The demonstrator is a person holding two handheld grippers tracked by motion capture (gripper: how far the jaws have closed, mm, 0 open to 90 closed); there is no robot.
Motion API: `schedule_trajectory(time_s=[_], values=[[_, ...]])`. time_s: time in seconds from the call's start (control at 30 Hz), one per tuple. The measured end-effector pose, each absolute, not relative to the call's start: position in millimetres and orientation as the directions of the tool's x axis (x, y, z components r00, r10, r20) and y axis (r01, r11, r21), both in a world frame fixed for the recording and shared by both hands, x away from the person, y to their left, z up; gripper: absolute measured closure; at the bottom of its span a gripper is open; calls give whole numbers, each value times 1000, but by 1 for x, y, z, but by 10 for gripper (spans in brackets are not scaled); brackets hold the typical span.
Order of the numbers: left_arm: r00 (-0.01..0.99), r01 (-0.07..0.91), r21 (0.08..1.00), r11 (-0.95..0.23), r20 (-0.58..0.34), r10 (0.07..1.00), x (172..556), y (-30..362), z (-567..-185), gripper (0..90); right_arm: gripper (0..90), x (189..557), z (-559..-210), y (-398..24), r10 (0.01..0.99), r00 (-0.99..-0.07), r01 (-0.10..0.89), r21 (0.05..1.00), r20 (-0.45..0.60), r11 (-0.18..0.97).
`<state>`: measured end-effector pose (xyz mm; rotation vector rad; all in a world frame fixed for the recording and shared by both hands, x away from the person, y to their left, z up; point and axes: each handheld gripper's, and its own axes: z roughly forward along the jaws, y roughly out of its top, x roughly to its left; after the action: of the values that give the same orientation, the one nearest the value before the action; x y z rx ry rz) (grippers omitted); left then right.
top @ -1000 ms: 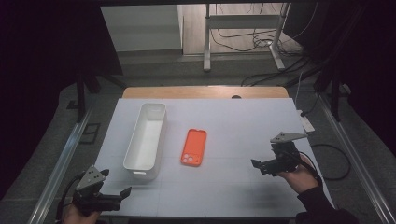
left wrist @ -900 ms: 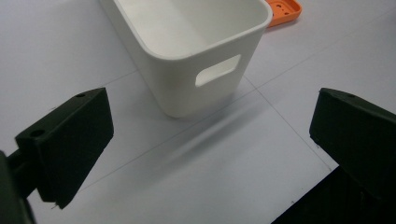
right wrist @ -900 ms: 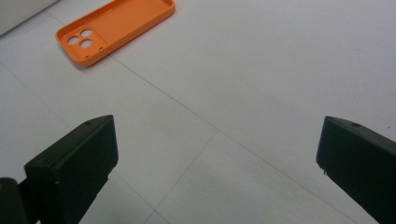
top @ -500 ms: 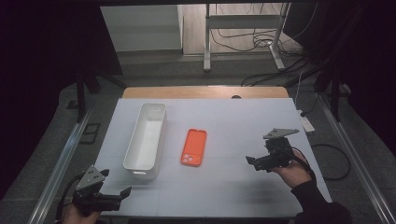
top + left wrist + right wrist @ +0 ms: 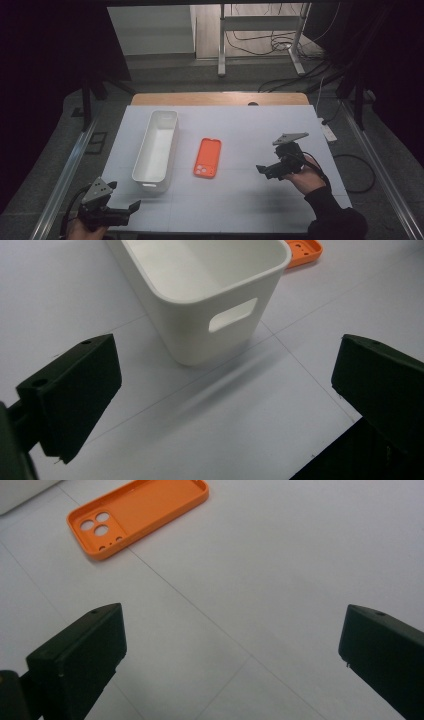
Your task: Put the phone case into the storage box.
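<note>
Two grippers over a white worktop, both empty. Right gripper sits at the right side, held by a hand in a dark sleeve, jaws pointing left toward the orange phone case. Jaws spread wide, nothing between them; in the right gripper view only bare worktop lies between the two black jaws. Case lies flat, inner face up, camera cut-outs at its near end, well apart from the right gripper. In the right gripper view the case is far and to the left of the jaws.

Left gripper at the near left corner, jaws also spread wide and released. It points toward the near end of the white bin, which stands upright just left of the case, not touching it. Left gripper view: bin with handle slot in its near wall; interior looks empty; a corner of the case beyond it.
</note>
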<state>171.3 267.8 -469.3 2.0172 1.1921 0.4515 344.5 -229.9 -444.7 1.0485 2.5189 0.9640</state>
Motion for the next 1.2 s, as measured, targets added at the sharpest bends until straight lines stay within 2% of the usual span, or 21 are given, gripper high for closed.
schedule_trajectory(time_s=[0.67, 1.2], values=[[507, 600, 744, -295, -68, 859, 171, 268, -469, 5, 0, 368, -449, -199, 669, -743, 510, 674, 32, 534], [509, 601, 743, -294, -73, 858, 172, 269, -470, 5, 0, 384, -460, -173, 646, -762, 522, 635, 46, 570]])
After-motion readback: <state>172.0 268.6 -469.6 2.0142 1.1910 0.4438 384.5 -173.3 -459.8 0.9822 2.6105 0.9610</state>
